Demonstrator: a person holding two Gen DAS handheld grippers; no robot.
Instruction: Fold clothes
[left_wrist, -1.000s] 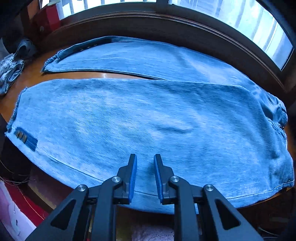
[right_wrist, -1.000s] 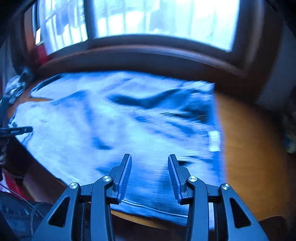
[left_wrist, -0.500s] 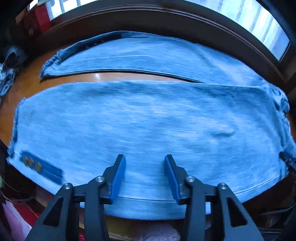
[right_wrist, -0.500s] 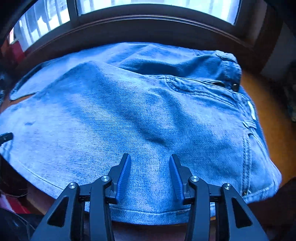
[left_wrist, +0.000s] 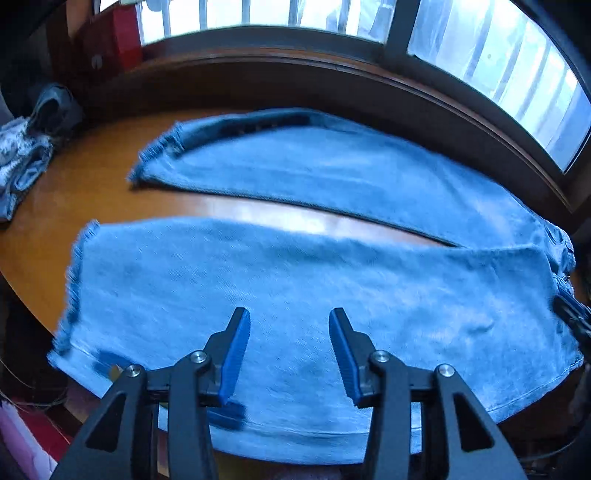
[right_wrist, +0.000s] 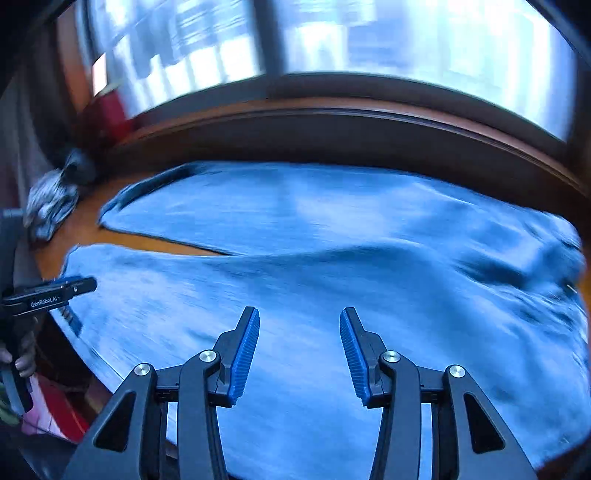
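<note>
A pair of light blue jeans (left_wrist: 295, 288) lies spread flat on a round wooden table (left_wrist: 92, 192), the two legs apart and their frayed hems pointing left. My left gripper (left_wrist: 290, 332) hovers open above the near leg, close to the table's front edge, with nothing between its fingers. In the right wrist view the same jeans (right_wrist: 332, 258) fill the table, with the bunched waist at the far right. My right gripper (right_wrist: 299, 332) is open over the near leg. The left gripper's tip (right_wrist: 55, 291) shows at the left edge.
A crumpled grey and white garment (left_wrist: 22, 158) sits at the table's far left. A dark wooden window sill (left_wrist: 332, 77) runs close behind the table. A red box (left_wrist: 122, 40) stands on the sill at left. A hand (right_wrist: 22, 358) holds the left tool.
My left gripper opened from nearly shut to wide and pulled back, showing more of the table. The right view swung left from the waist toward the legs; its jaws stayed open.
</note>
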